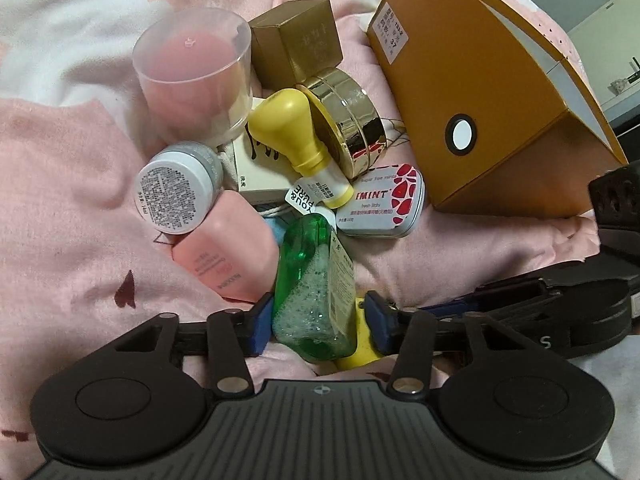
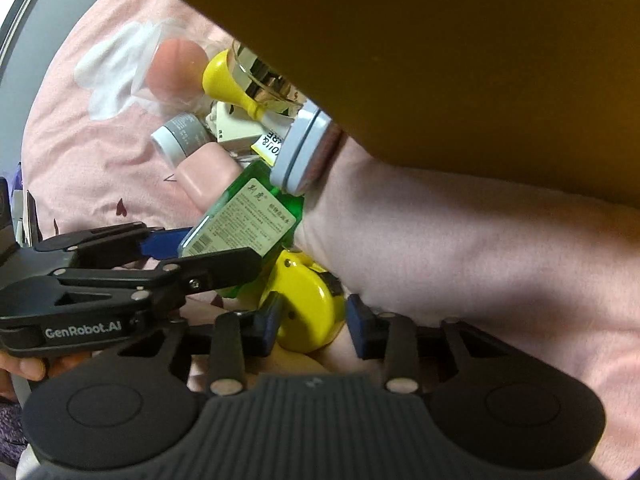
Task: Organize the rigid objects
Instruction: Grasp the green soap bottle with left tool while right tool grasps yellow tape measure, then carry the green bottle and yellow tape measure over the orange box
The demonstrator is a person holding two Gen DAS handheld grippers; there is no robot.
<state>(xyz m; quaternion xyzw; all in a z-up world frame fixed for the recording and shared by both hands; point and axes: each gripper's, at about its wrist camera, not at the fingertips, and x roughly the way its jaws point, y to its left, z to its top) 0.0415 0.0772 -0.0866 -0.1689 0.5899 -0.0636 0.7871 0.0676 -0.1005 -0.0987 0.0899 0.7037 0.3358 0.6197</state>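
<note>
- In the left wrist view, a pink quilt (image 1: 60, 184) printed with small dark hearts fills the left of the frame and lies under everything.
- Upper left of centre, a frosted plastic cup (image 1: 194, 72) with a pink egg-shaped sponge inside lies on its side; below it sits a small grey jar (image 1: 178, 188), its printed base toward the camera.
- Just below the jar, a pink bottle (image 1: 228, 254) lies flat, touching the jar.
- At lower centre, the left gripper (image 1: 316, 320) has its blue pads on either side of a green liquid bottle (image 1: 314, 288) and pinches it; foam shows inside the bottle.
- Above centre, a yellow-capped bottle (image 1: 298, 138) leans across a white carton (image 1: 256, 168), with a gold box (image 1: 298, 44) and a round gold tin (image 1: 346, 120) behind it.
- Right of centre, a mint tin (image 1: 384, 202) marked "IMINT" lies flat, near a large orange cardboard box (image 1: 480, 92) filling the upper right.
- In the right wrist view, the right gripper (image 2: 312, 326) at lower centre is spread around a round yellow object (image 2: 306, 306); whether the pads touch it I cannot tell.
</note>
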